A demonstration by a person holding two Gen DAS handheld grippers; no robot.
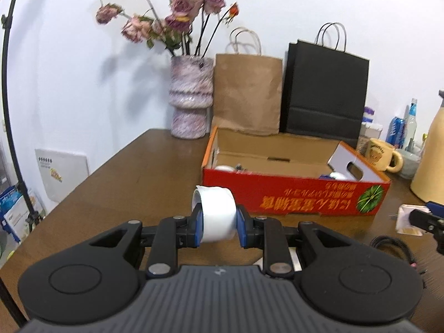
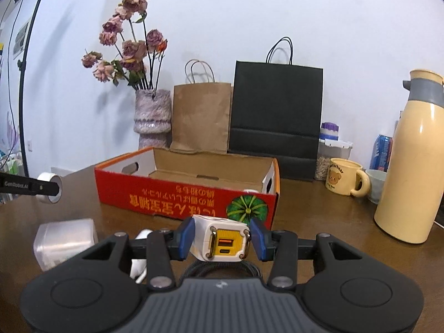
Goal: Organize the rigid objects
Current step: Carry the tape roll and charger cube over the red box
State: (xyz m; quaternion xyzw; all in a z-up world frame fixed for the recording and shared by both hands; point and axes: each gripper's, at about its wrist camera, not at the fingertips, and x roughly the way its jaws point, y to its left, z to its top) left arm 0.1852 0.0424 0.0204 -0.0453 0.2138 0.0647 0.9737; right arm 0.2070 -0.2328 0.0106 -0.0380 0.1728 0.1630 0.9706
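Observation:
My left gripper (image 1: 217,226) is shut on a roll of white tape (image 1: 215,212), held above the brown table in front of the red cardboard box (image 1: 291,197). The box is open and holds a few small items. My right gripper (image 2: 221,240) is shut on a white and yellow charger block (image 2: 222,238), just in front of the box's right corner (image 2: 188,197). The left gripper with the tape also shows in the right wrist view (image 2: 50,187), left of the box. The right gripper with the charger shows at the right edge of the left wrist view (image 1: 416,219).
Behind the box stand a vase of dried roses (image 1: 191,97), a brown paper bag (image 1: 247,94) and a black paper bag (image 1: 324,91). A cream thermos (image 2: 410,161), a bear mug (image 2: 344,177) and a blue can (image 2: 381,152) stand right. A translucent container (image 2: 65,242) and a black cable (image 2: 222,269) lie near me.

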